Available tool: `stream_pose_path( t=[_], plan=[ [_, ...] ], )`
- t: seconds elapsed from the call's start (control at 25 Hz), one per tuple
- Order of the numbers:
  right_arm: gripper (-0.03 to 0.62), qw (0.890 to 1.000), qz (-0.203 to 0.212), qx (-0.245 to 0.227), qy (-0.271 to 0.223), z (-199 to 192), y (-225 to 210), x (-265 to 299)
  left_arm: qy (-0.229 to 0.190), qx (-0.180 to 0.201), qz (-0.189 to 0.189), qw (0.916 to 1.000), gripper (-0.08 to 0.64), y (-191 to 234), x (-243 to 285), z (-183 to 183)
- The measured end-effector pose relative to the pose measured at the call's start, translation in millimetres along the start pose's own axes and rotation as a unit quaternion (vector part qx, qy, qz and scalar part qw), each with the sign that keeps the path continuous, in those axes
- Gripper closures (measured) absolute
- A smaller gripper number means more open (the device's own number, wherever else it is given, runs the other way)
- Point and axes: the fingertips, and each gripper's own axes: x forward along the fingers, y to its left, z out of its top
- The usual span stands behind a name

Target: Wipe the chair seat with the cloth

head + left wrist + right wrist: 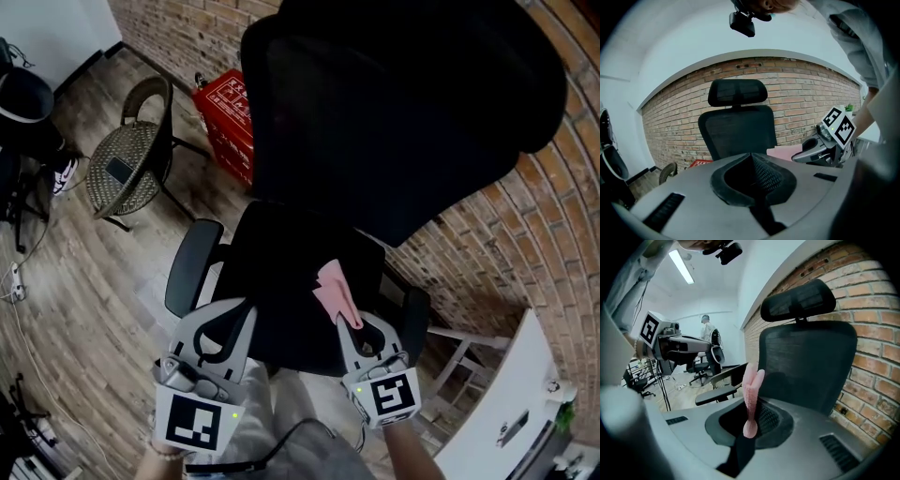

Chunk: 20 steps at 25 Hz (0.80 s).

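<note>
The black office chair's seat (281,281) lies just ahead of both grippers, under its tall mesh backrest (394,112). A pink cloth (336,289) hangs over the seat's right front part, and my right gripper (350,324) is shut on it. In the right gripper view the cloth (751,380) stands up as a folded strip pinched between the jaws (751,404). My left gripper (236,317) hovers at the seat's front left, shut with nothing in it (752,158). The left gripper view shows the cloth (782,152) beside the right gripper (813,151).
The chair's armrests (191,264) (413,317) flank the seat. A wicker chair (127,155) and a red box (227,111) stand on the wooden floor at the back left. A brick wall (553,216) runs along the right, with a white cabinet (506,427) at the lower right.
</note>
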Motion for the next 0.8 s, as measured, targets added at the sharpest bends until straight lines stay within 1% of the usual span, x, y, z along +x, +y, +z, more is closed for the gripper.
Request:
stream_pose_path(
  t=[0.12,0.28,0.4,0.56,0.8],
  plan=[
    [0.538,1.000,0.014,-0.007,0.005,-10,4,39,0.003,-0.001,-0.002,1.0000,0.541,13,17,-24],
    [0.538,1.000,0.026,-0.005,0.009,-22,13,87,0.006,-0.005,-0.011,0.9999,0.541,25,36,-56],
    [0.538,0.999,0.038,-0.004,0.010,-28,14,124,0.008,-0.009,-0.011,0.9999,0.541,35,53,-77],
    [0.538,0.999,0.047,-0.017,0.020,-37,13,171,0.011,-0.019,-0.005,0.9997,0.541,53,71,-101],
    [0.538,0.997,0.067,0.002,0.034,-53,22,242,0.017,-0.021,0.003,0.9996,0.541,82,87,-132]
  ],
)
